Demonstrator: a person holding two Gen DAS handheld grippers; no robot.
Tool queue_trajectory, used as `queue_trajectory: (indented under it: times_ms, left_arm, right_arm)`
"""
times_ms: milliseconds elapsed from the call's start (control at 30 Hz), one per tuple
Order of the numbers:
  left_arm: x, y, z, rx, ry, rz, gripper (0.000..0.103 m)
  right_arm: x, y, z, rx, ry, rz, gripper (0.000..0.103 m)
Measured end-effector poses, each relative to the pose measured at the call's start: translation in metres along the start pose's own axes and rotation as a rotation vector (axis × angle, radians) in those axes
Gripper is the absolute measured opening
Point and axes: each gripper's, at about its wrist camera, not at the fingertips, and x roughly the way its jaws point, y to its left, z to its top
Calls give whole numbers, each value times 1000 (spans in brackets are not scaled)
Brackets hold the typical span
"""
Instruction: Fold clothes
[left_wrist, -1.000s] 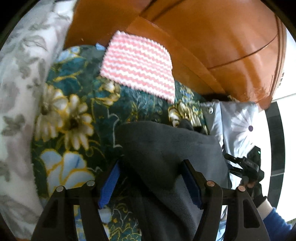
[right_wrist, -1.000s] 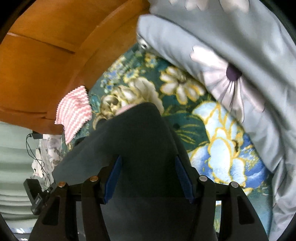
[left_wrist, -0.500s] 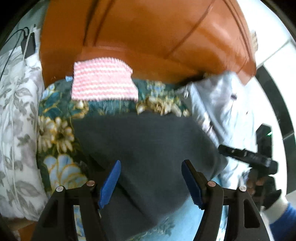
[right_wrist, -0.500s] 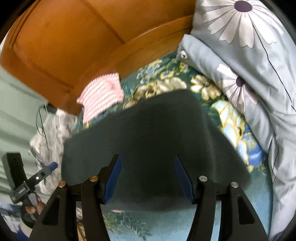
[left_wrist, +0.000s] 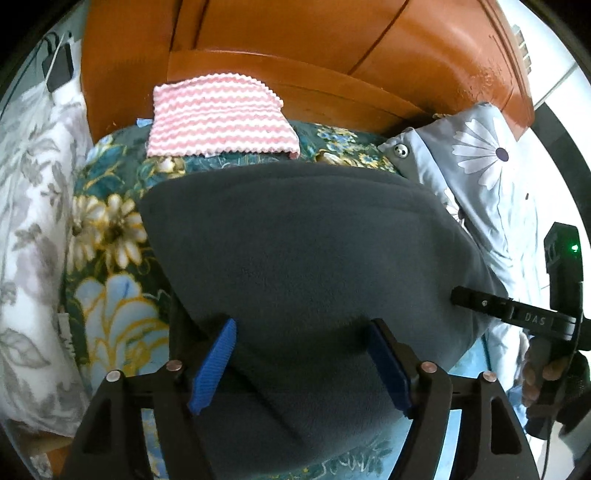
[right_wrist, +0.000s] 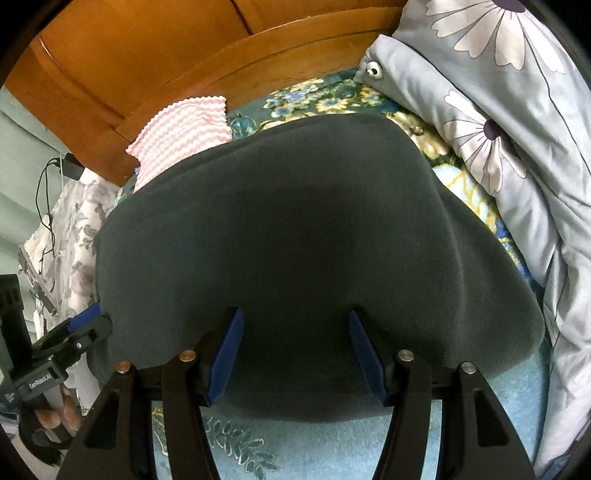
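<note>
A dark grey fleece garment (left_wrist: 314, 243) lies folded flat on a floral bedspread (left_wrist: 107, 229); it also fills the right wrist view (right_wrist: 295, 229). My left gripper (left_wrist: 301, 363) is open, its blue pads over the garment's near edge, holding nothing. My right gripper (right_wrist: 295, 354) is open over the near edge too, empty. The right gripper shows at the garment's right side in the left wrist view (left_wrist: 509, 310). The left gripper shows at the garment's left side in the right wrist view (right_wrist: 70, 332).
A folded pink-and-white striped towel (left_wrist: 218, 114) lies behind the garment against the wooden headboard (left_wrist: 332, 48). A blue daisy-print quilt (right_wrist: 509, 122) is piled on the right. A white floral pillow (left_wrist: 29, 206) lies on the left.
Both grippers have drawn back toward the near edge. The garment, bunched a second ago, now lies spread flat.
</note>
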Motion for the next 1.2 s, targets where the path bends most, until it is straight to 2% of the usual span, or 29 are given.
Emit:
queue_trajectory:
  times_ms: [233, 400, 600, 733, 967, 1200]
  left_arm:
    - [-20, -8, 1, 12, -37, -6, 79]
    - [-44, -17, -12, -3, -89, -17, 79]
    - [-51, -31, -42, 10, -76, -31, 89]
    - [-56, -40, -63, 30, -77, -38, 103]
    - [-73, -57, -93, 107, -110, -78, 103]
    - [-80, -65, -112, 102, -108, -44, 103]
  right_arm:
    - [-16, 9, -4, -23, -23, -23, 61]
    - [-39, 21, -24, -17, -82, -17, 61]
    - [-49, 37, -66, -20, -72, -22, 65]
    - [-47, 37, -92, 12, -41, -28, 65]
    - [-51, 37, -125, 44, -3, -42, 66]
    - [-62, 35, -145, 60, -10, -65, 67]
